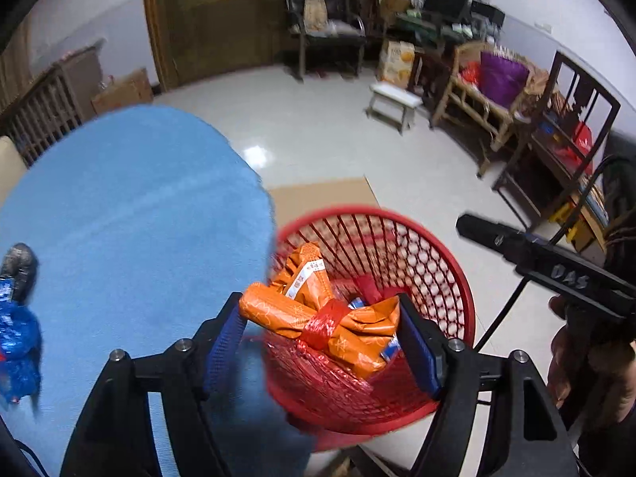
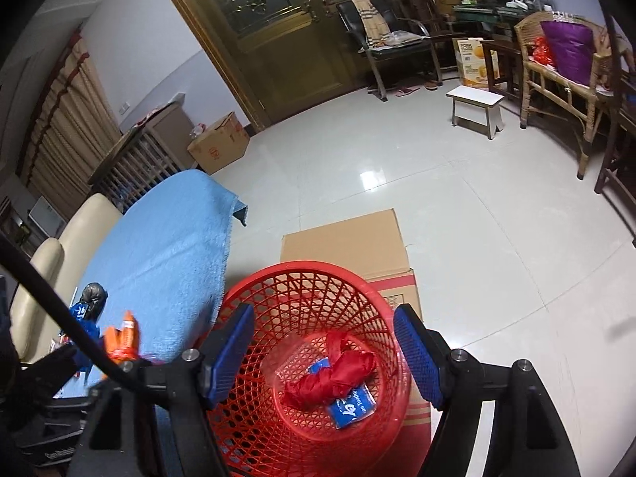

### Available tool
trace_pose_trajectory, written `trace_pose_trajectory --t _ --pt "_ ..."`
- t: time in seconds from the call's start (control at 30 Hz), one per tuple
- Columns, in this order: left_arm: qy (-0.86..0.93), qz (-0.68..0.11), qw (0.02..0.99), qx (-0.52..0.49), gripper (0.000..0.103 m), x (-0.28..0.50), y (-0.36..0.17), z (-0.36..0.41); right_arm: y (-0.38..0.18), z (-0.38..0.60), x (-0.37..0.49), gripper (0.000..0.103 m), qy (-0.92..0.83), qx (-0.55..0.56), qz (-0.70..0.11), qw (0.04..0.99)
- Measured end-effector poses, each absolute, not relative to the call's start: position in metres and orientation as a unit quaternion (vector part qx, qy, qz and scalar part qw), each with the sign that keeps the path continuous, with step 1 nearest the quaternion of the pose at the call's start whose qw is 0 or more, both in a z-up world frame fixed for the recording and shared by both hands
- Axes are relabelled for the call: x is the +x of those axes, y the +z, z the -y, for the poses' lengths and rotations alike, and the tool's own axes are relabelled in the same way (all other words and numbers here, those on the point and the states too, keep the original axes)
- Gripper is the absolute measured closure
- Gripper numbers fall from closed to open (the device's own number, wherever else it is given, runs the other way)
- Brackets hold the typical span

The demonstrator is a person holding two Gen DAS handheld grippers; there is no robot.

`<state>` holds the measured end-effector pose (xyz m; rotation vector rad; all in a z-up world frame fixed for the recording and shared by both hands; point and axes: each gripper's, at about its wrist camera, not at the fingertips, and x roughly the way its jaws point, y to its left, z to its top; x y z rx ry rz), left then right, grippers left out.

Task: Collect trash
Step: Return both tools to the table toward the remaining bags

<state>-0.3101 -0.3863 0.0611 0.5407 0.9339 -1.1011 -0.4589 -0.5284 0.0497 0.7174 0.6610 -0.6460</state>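
Left gripper (image 1: 320,306) pointing steeply down, jaws part-spread and pinching an orange printed plastic wrapper bundle tied with a red band (image 1: 318,320). Bundle lying crosswise between the blue ribbed pads (image 1: 220,342), one end against each tip. Directly below and beyond the tips, a round red plastic lattice waste basket (image 1: 437,262), with more orange wrapper propped inside against its left wall. Left of the left finger, a blue terry cloth (image 1: 139,206) spread flat. Far to the left of that finger on the cloth, a crumpled blue foil wrapper (image 1: 16,338) with a dark grey wadded lump (image 1: 20,266) just beyond it. Off to the right of the right finger, the black body of the other tool, gripped by a hand (image 1: 576,357).

Right gripper (image 2: 326,318) also angled downward, jaws spread with nothing between the pads. Straight below the gap, the same basket, a finger standing on either side of its rim in the picture. At its bottom, a knotted red plastic bag (image 2: 334,377) lying partly over a flat blue printed packet (image 2: 351,407). Beyond the tips and under the basket, a flattened brown cardboard sheet (image 2: 342,238) on the pale tiled floor (image 2: 477,218). Left of the left finger, the orange bundle, blurred, over the cloth.
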Motion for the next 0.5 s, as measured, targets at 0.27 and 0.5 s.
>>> trace_pose_trajectory --t 0.27,0.5 --pt "-0.492 -0.476 0.698 0.208 0.022 -0.293 0.051 0.378 0.055 0.526 -0.462 0.028 -0.305 0.336 -0.311 0.836" --pt "-0.491 -0.445 0.726 0.184 0.022 -0.281 0.073 0.344 0.062 0.514 -0.453 0.028 -0.295 0.324 -0.311 0.843"
